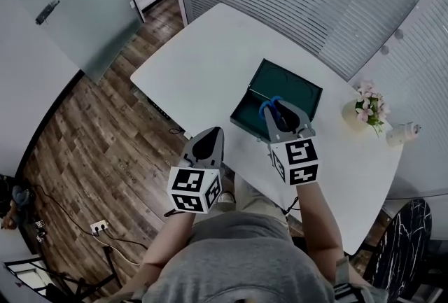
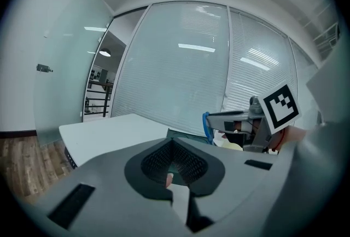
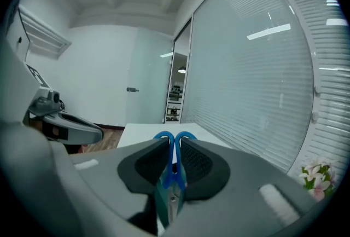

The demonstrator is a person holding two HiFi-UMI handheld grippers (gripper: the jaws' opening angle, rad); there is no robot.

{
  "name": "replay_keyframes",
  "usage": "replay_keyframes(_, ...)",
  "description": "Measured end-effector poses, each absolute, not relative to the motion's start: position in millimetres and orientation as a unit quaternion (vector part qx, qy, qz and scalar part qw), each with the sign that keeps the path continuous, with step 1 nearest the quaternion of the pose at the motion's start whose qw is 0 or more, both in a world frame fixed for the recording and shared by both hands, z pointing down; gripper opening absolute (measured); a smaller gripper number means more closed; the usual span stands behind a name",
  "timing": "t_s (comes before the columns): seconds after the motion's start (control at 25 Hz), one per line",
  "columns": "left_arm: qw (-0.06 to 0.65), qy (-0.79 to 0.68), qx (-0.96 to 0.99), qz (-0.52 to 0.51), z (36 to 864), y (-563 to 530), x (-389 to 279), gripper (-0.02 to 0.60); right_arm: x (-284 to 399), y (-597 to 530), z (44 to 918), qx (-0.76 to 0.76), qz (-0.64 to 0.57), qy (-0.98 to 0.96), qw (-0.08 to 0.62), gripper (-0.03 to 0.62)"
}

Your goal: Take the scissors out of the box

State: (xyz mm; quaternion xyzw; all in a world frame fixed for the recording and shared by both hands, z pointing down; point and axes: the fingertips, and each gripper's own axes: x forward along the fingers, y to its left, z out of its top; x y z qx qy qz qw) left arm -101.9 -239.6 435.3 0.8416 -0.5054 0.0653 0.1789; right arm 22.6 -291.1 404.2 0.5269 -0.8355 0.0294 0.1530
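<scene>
Scissors (image 3: 164, 136) with blue handle loops are clamped in the right gripper (image 3: 174, 148). The pads are closed narrowly on the shanks, and the loops stick out past the jaw tips. In the head view the scissors (image 1: 271, 104) are held above the near part of the dark green box (image 1: 308, 88), apparently clear of it. The box lies open on the white table (image 1: 210, 64), right of centre. The left gripper (image 2: 173, 142) is held to the near left with its jaws drawn together on nothing.

The scissors are judged light and stiff, with smooth plastic handles that may slip or swivel between the pads. Hold is best taken across both shanks close to the pivot, so the blades are kept closed.

No brand, label or legible writing is seen. Only square black-and-white markers are shown on the gripper cubes (image 1: 297, 161).
</scene>
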Motion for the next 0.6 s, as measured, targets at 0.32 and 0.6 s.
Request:
replay_keyframes(0.32,0.161,-0.530,0.831,0.047,413,-231,-118,0.005,8,-249,356,0.529,0.017,-0.847,0.051,0.078)
replay_keyframes(0.6,0.155,-0.551,0.819,0.035,402,-224,-135,0.005,-8,-225,347,0.505,0.024,-0.863,0.014,0.078)
